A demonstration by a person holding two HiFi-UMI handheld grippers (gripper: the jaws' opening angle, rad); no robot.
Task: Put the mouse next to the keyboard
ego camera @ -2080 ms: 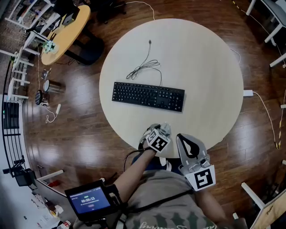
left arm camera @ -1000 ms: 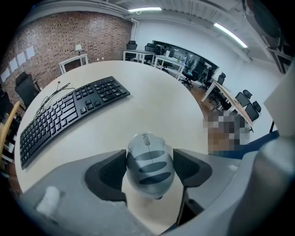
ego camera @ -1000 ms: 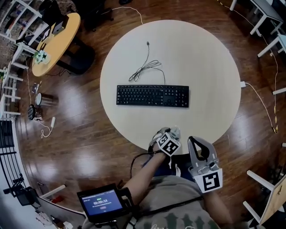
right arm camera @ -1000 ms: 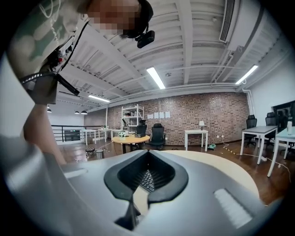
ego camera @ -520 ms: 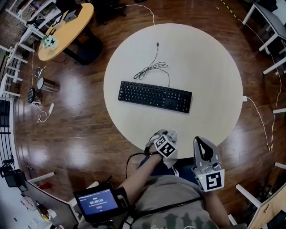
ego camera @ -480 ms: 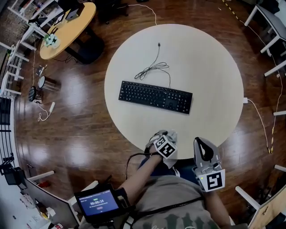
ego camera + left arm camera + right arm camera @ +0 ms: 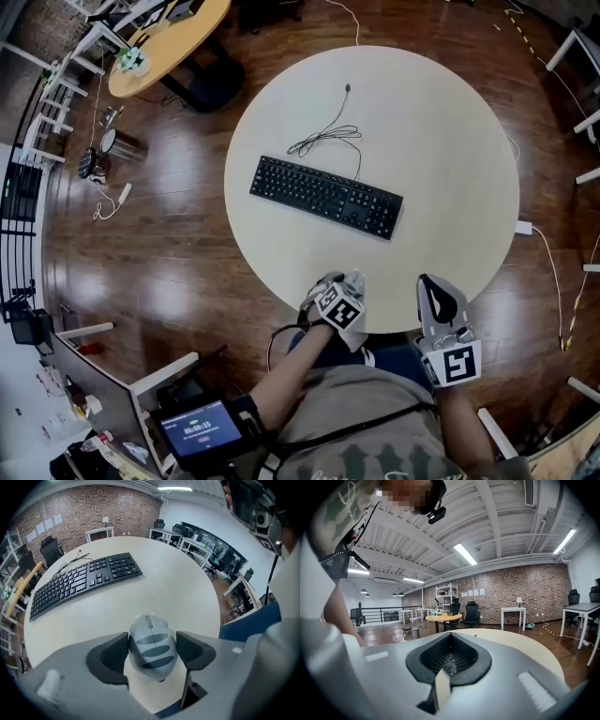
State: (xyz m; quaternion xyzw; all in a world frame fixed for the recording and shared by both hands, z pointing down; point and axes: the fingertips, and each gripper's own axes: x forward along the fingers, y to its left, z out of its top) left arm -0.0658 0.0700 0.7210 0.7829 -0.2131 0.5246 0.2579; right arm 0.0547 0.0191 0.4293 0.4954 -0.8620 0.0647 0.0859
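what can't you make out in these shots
mouse: in the head view, hidden under the marker cube of the left gripper.
Whether it rests on the table: left gripper view, jaws cover its underside.
keyboard: right gripper view shows few keys, past the shut jaws of the right gripper.

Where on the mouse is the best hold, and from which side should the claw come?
Across its two long flanks at mid-body, coming from the tail end, as the left claw holds the mouse now. The domed top would likely slip; the flanks are its nearest to parallel faces. This approach leaves the wheel pointing toward the keyboard.
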